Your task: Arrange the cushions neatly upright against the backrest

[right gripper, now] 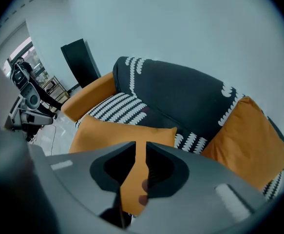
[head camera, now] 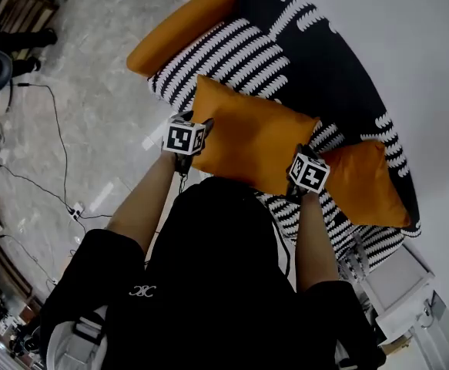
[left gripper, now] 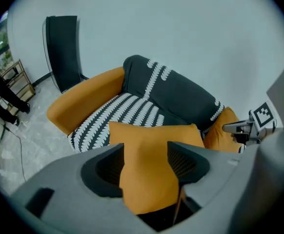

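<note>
A large orange cushion [head camera: 255, 133] lies flat across the patterned seat [head camera: 232, 52] of the sofa, in front of the black backrest [head camera: 324, 60]. My left gripper [head camera: 201, 128] is at its near left edge and my right gripper [head camera: 299, 154] at its near right corner. In the left gripper view the jaws [left gripper: 145, 152] stand wide apart with the cushion [left gripper: 151, 135] between them. In the right gripper view the jaws [right gripper: 141, 155] show a narrow gap with cushion fabric [right gripper: 117, 133] in it. A second orange cushion [head camera: 363, 183] leans tilted at the sofa's right end [right gripper: 249, 140].
An orange armrest [head camera: 178, 29] closes the sofa's left end. Cables [head camera: 58, 153] and a power strip [head camera: 74, 210] lie on the marble floor. A white side table [head camera: 397, 284] stands right of the sofa. A black panel [left gripper: 61, 52] leans on the wall.
</note>
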A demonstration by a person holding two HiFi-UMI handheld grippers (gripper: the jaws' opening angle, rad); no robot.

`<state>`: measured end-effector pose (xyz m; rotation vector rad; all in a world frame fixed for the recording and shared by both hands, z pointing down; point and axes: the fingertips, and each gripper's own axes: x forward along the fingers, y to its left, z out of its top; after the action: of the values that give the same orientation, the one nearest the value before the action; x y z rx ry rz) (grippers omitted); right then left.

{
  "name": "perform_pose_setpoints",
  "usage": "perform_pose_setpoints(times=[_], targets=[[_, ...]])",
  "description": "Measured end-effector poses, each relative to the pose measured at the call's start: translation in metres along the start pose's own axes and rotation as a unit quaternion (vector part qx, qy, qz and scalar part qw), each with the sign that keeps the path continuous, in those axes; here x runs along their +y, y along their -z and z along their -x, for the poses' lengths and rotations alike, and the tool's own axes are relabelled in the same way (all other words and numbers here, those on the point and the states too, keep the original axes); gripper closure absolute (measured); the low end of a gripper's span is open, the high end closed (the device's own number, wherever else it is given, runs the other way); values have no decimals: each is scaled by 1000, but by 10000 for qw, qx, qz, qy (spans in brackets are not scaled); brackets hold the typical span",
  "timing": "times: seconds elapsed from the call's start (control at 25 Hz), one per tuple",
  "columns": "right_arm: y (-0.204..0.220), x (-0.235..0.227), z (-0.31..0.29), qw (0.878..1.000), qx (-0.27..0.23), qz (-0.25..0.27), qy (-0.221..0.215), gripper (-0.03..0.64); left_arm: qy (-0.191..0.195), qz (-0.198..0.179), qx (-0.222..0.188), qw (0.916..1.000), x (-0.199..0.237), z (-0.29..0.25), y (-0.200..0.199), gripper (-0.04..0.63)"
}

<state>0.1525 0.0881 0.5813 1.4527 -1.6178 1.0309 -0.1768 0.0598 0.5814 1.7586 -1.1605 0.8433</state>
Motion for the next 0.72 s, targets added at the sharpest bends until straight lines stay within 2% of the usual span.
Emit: perform_pose_setpoints(times=[0.2, 0.36, 0.56, 0.64, 0.72], targets=[[-4, -28, -50, 9992, 392, -66, -71, 453, -14, 230, 144, 9996, 22, -56, -8, 266], [-9, -59, -72, 9970, 706, -327, 15, 379, -128, 401, 471, 9980, 33, -85, -11, 189], [7, -66, -116, 9935, 1026, -488, -64, 343, -206, 441, 922, 9946, 52, -130, 10, 128], [13, -59, -129, 9922, 1168, -422, -91, 329, -275, 496, 944, 9939, 63, -139, 13, 116], [14, -54, -141, 9905, 1248, -563, -119, 327, -247, 685, 952, 9928, 72, -146, 13, 100]])
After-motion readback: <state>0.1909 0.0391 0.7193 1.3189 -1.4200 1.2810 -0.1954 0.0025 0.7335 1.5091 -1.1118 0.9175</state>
